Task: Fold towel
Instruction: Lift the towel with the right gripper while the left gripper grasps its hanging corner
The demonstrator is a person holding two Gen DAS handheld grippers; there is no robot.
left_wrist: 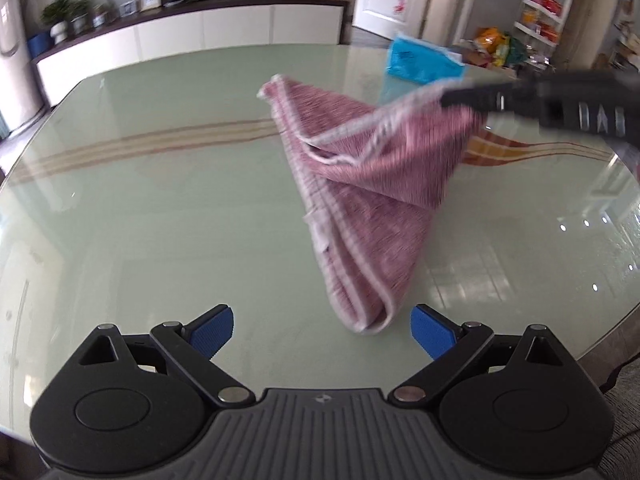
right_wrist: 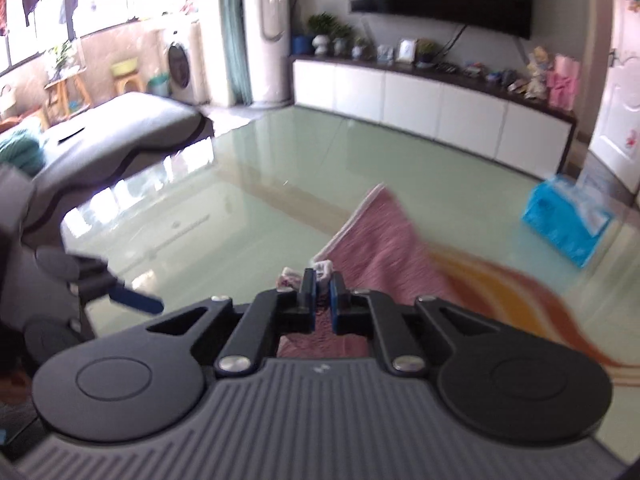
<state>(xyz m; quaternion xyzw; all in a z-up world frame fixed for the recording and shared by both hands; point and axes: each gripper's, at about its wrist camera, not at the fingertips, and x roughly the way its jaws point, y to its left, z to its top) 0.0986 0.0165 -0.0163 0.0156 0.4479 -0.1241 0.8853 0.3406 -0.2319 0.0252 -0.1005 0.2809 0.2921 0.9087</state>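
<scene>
A pink towel (left_wrist: pixel 360 184) with a white hem lies bunched on the pale green glass table (left_wrist: pixel 160 208). One corner is lifted to the upper right, where my right gripper (left_wrist: pixel 448 98) pinches it. In the right wrist view the right gripper (right_wrist: pixel 323 280) is shut on the towel's hem, and the rest of the towel (right_wrist: pixel 384 240) hangs away beyond the fingers. My left gripper (left_wrist: pixel 322 314) stands open just above the table, with the towel's near folded corner slightly right of the middle of the gap and touching neither pad. One blue left finger (right_wrist: pixel 136 300) shows at the left.
A blue plastic packet (left_wrist: pixel 424 62) lies at the table's far right edge, also in the right wrist view (right_wrist: pixel 568 220). An orange striped pattern (left_wrist: pixel 492 150) runs under the glass. A white low cabinet (left_wrist: pixel 200 32) stands behind the table and a grey sofa (right_wrist: pixel 120 132) beside it.
</scene>
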